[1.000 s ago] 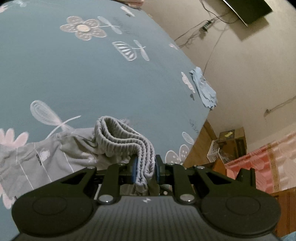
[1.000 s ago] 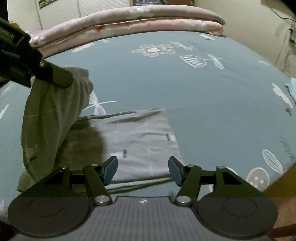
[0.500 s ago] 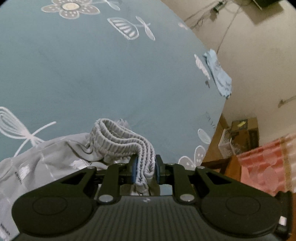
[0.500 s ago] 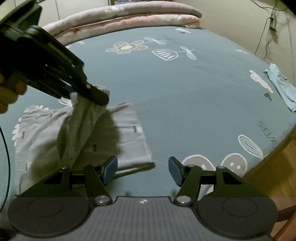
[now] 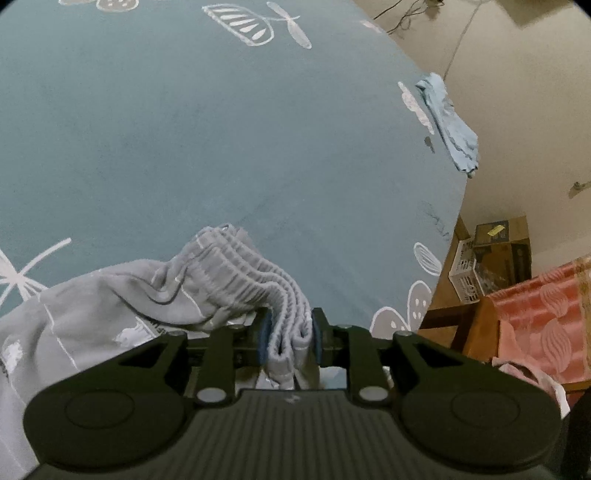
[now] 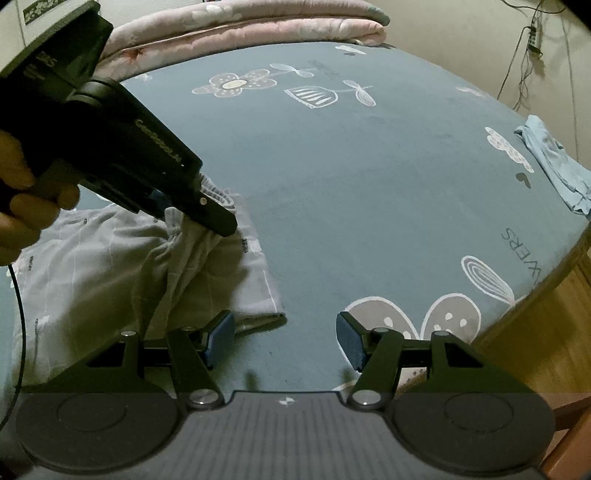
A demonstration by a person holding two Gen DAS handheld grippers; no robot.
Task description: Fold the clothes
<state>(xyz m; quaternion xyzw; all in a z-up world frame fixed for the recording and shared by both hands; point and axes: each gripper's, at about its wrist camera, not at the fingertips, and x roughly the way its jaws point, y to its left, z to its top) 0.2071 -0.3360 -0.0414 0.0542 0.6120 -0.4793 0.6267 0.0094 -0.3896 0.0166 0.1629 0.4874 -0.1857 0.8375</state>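
Note:
A grey garment (image 5: pixel 110 306) with thin white lines lies on the blue flowered bedsheet (image 5: pixel 221 129). Its ribbed elastic waistband (image 5: pixel 236 273) is bunched between the pads of my left gripper (image 5: pixel 290 339), whose jaws are opening while the fabric still fills the gap. In the right wrist view the left gripper (image 6: pixel 201 218) holds that edge low over the flat part of the garment (image 6: pixel 92 266), with a hand (image 6: pixel 22 206) on its grip. My right gripper (image 6: pixel 284 339) stands open and empty, just right of the garment's near corner.
A light blue cloth (image 5: pixel 450 125) (image 6: pixel 554 162) lies at the bed's right edge. Folded pink quilts (image 6: pixel 258 22) are stacked at the far end. Beyond the edge sit a white basket (image 5: pixel 467 275), boxes and a red patterned cloth (image 5: pixel 546 314).
The left gripper has come down and to the right with the waistband, bringing the lifted fold down onto the rest of the garment. The right gripper has hardly moved and stays open.

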